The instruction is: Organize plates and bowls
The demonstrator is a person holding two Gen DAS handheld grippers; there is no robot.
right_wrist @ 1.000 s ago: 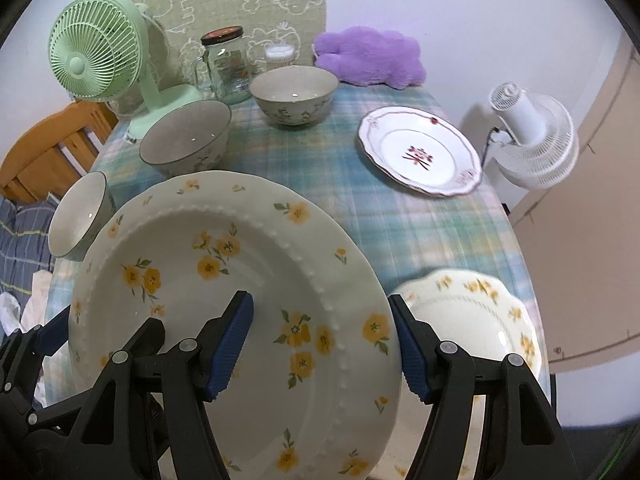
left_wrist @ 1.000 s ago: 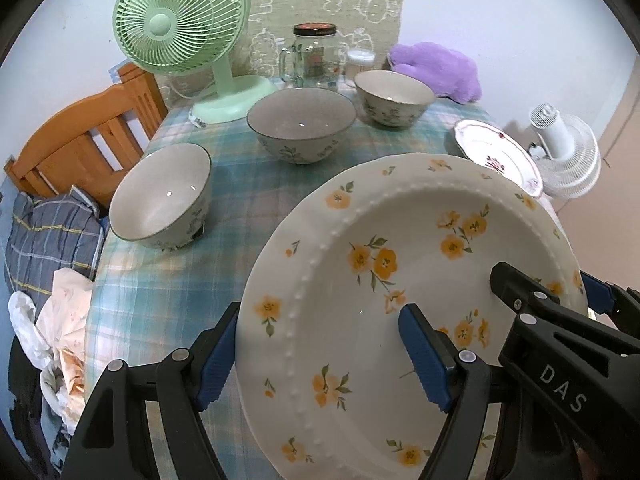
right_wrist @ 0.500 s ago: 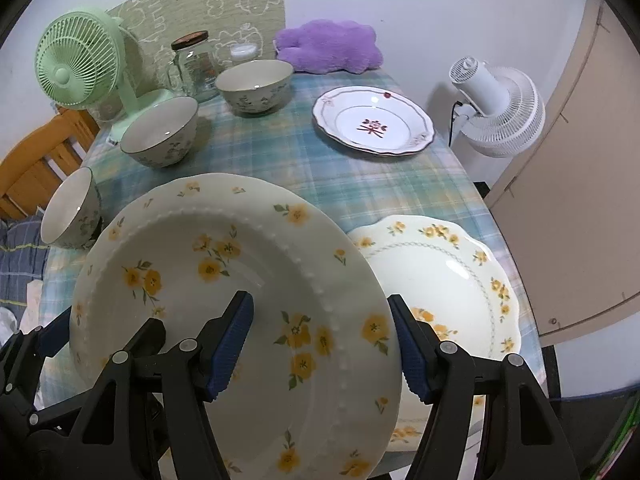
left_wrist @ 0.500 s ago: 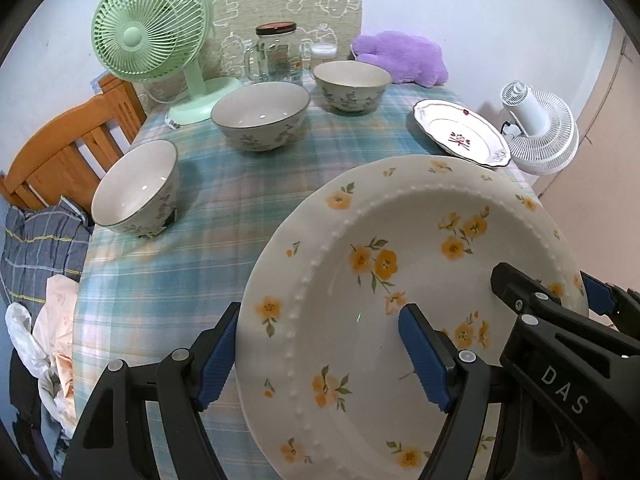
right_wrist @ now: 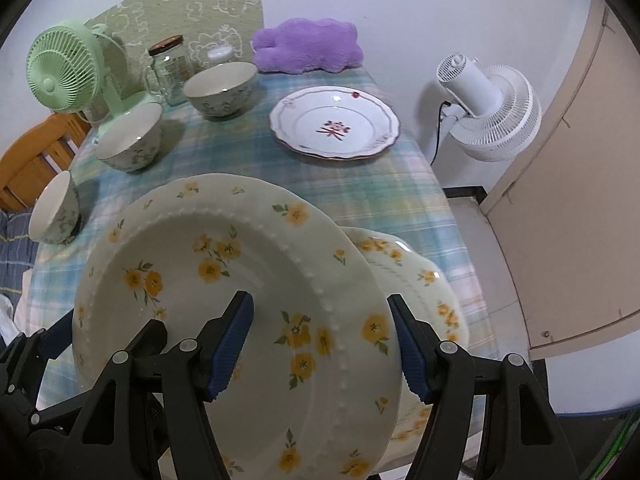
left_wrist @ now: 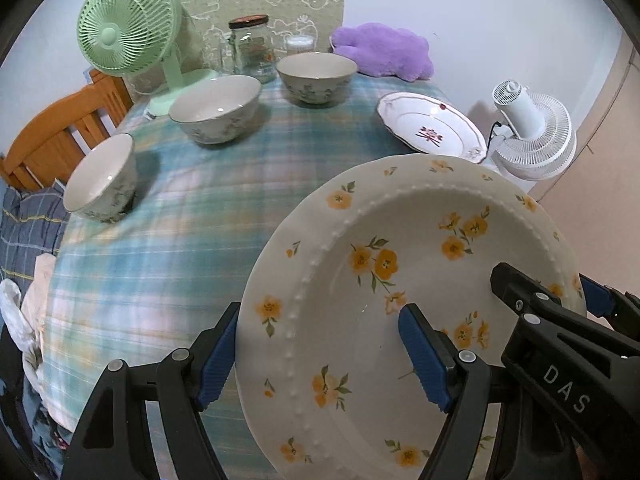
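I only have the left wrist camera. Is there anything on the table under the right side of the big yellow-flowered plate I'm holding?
Observer: Yes. A scalloped cream plate with yellow flowers lies there on the checked tablecloth.
Operator: Is my plate above it?
Observer: In the right wrist view, the right rim of the large white plate with yellow flowers and a beaded rim covers the scalloped plate's left part. I cannot tell whether they touch.
Operator: How near the table edge is it?
Observer: It sits close to the table's right edge, at the near corner.
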